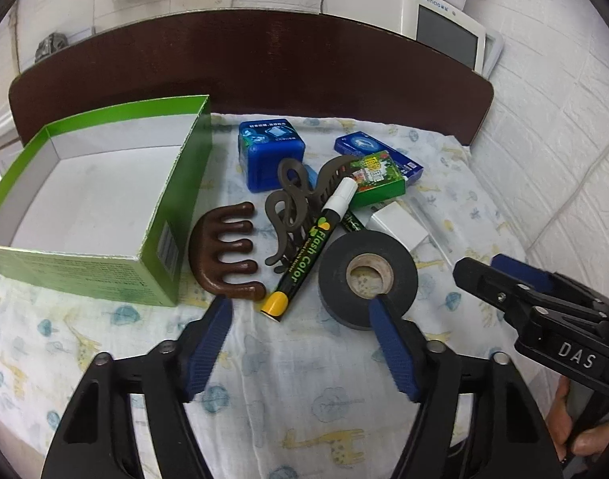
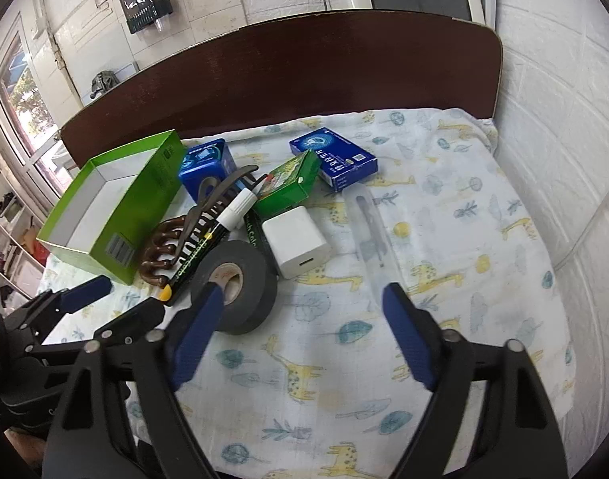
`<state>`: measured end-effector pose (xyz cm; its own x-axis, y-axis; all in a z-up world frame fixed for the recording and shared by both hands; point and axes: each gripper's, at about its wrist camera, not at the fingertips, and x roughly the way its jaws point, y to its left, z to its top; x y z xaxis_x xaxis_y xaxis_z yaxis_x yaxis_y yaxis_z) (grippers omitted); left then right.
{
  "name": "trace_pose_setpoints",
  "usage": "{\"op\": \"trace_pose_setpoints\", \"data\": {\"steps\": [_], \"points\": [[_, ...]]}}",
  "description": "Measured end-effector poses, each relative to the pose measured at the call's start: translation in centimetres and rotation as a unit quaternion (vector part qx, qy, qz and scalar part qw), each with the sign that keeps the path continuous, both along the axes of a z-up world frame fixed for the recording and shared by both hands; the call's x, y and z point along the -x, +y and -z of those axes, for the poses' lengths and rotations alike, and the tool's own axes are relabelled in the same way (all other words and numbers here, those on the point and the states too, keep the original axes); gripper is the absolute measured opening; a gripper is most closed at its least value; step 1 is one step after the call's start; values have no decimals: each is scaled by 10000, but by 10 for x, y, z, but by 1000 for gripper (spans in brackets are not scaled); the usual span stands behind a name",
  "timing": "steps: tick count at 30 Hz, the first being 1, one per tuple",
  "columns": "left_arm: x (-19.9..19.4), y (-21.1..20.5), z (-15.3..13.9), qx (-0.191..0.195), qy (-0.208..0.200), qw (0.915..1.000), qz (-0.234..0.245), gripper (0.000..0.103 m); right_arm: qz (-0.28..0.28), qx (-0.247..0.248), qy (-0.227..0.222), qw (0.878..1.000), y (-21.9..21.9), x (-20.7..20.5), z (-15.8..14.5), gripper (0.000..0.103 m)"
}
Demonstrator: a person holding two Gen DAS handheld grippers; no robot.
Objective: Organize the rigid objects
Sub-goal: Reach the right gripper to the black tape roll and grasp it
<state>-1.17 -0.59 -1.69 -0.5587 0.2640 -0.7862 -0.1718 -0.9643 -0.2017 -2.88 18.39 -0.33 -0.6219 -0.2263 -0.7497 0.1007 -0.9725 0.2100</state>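
Observation:
An open green box [image 1: 104, 183] with an empty white inside lies at the left; it also shows in the right wrist view [image 2: 116, 203]. Beside it is a pile: a brown wooden comb [image 1: 224, 255], a grey-brown hair claw [image 1: 292, 203], a Flash Color marker [image 1: 308, 255], a black tape roll [image 1: 368, 279], a white charger [image 1: 400, 225], a green pack [image 1: 378, 179] and two blue boxes [image 1: 270, 151]. My left gripper [image 1: 300, 307] is open, just short of the marker and tape. My right gripper [image 2: 300, 295] is open beside the tape roll [image 2: 234, 283], above bare cloth.
Everything lies on a cloth with giraffe prints [image 2: 444, 239] over a bed with a dark wooden headboard [image 2: 304, 68]. A clear plastic tube [image 2: 370, 223] lies right of the charger [image 2: 296, 241]. A white brick wall [image 2: 564, 139] runs along the right.

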Motion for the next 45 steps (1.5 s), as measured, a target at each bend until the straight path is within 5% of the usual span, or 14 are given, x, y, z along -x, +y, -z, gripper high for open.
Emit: {"op": "trace_pose_setpoints", "data": {"steps": [5,10,34,45], "points": [[8,3,6,-303,-289,9988,237,42,-160,325,-320,9988,-1,6,14,35],[18,8,13,-593,-556,9959,385,33,-275,390,-410,9980,-8,12,19,33],[54,15,39,-838,-1132,9881,620,33,-551,696,-861,9923,-17,43,35,22],[49,14,21,-665,-863,9915,713,33,-674,655,-761,9927,-19,41,18,21]]}}
